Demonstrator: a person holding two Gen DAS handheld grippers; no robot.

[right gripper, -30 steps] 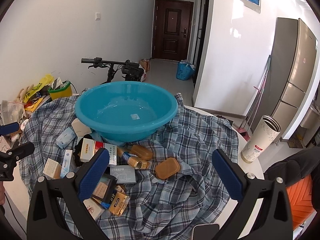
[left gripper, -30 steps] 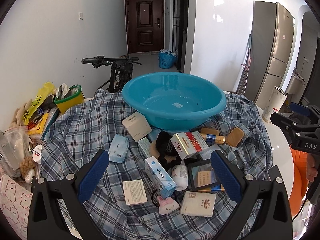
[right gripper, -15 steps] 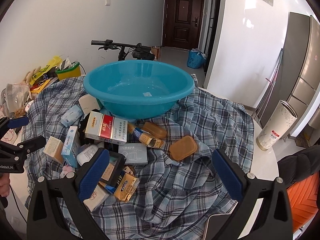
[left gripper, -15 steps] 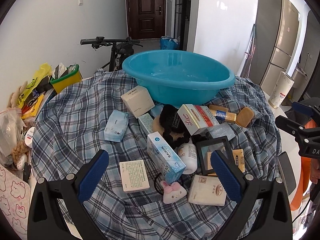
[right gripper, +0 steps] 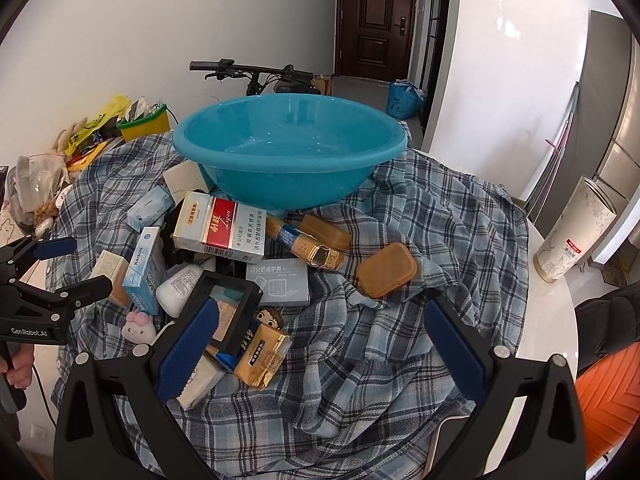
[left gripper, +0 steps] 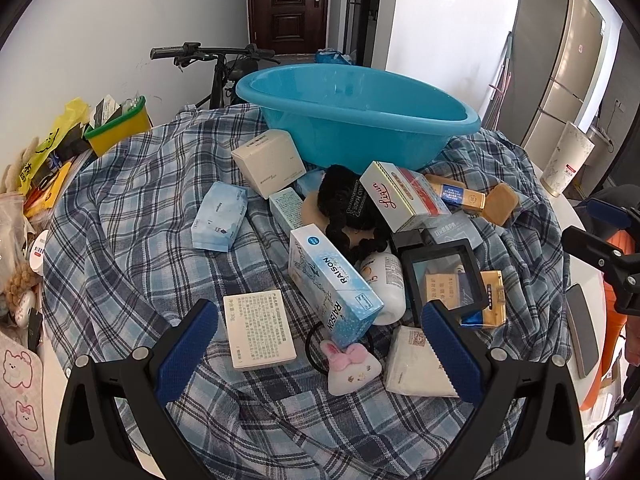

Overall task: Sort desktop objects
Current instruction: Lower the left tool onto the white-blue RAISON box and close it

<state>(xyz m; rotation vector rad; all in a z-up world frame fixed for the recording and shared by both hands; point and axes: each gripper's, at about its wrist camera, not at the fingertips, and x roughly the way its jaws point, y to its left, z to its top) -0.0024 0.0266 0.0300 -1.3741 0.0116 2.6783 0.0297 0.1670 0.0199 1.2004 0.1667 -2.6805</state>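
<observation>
Left gripper (left gripper: 320,346), jaws wide and empty, poised above pale-blue RAISON carton (left gripper: 334,280); best gripped across narrow sides, clear of pink plush bunny (left gripper: 352,366).

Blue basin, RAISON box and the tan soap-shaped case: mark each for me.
Blue basin (right gripper: 288,184): right wrist view, front outer wall.
RAISON box (left gripper: 334,276): left wrist view, top printed face.
Tan case (right gripper: 386,269): right wrist view, middle of lid.

Both grippers are matte black with silver screws and blue ridged pads on the jaws; the left gripper (right gripper: 60,268) carries white "GenRobot.AI" lettering.
</observation>
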